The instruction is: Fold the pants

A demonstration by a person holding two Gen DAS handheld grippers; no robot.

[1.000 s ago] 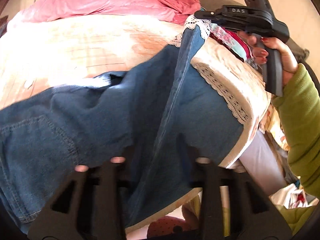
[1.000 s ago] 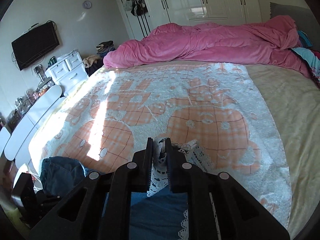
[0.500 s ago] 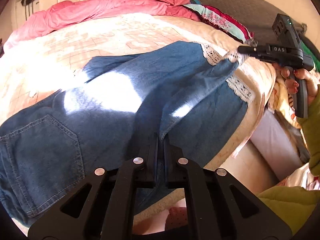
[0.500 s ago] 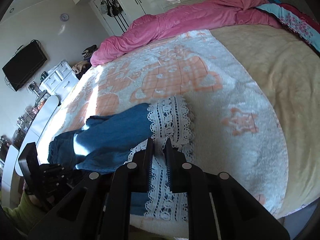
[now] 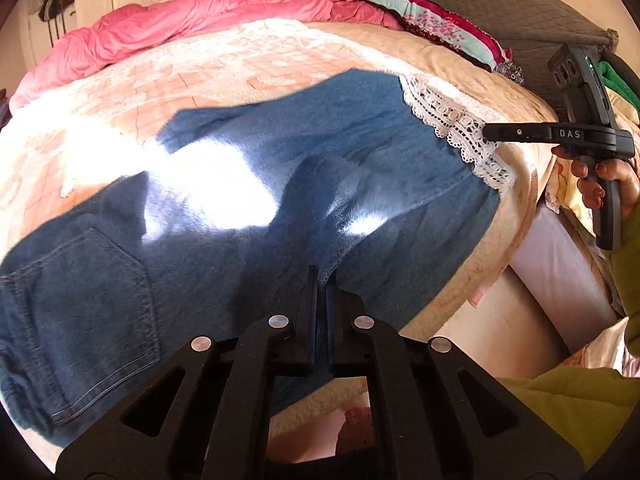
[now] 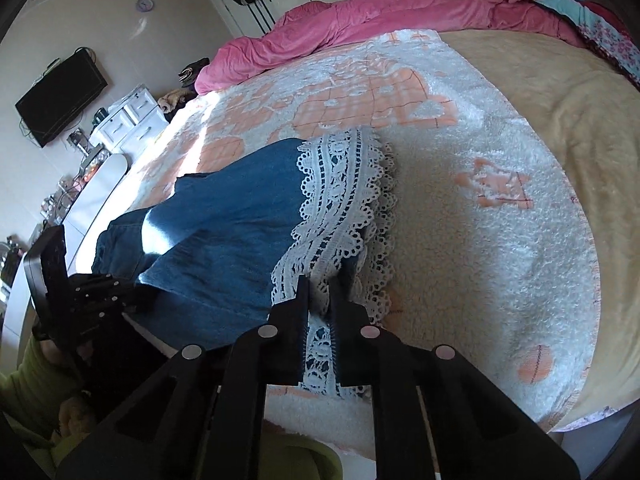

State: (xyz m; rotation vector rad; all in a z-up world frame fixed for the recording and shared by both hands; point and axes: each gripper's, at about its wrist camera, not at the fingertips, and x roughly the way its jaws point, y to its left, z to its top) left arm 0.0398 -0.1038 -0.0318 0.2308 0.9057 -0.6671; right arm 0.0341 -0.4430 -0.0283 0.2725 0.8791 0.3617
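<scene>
Blue jeans (image 5: 360, 140) with a white lace hem (image 5: 448, 116) lie flat on the bed, one leg laid over the other and a back pocket (image 5: 92, 304) at the left. At the near edge of the denim, around mid-leg, my left gripper (image 5: 321, 276) is shut on the fabric. My right gripper (image 6: 320, 284) holds the lace hem (image 6: 344, 184) low over the blanket, its jaws closing with the lace pressed between them. From the left wrist view its tips (image 5: 486, 133) meet the hem at the right, with a hand (image 5: 600, 176) on the handle.
A white and orange fleece blanket (image 6: 480, 200) covers the bed. A pink duvet (image 6: 380, 12) is bunched along the far side, with patterned clothes (image 5: 440, 28) beside it. The bed's edge (image 5: 480, 280) runs close under both grippers. White drawers (image 6: 132, 120) and a TV (image 6: 60, 92) stand by the wall.
The right gripper carried the lace hem down and outward, so the lifted leg now lies flat over the other. The left gripper closed on the denim edge.
</scene>
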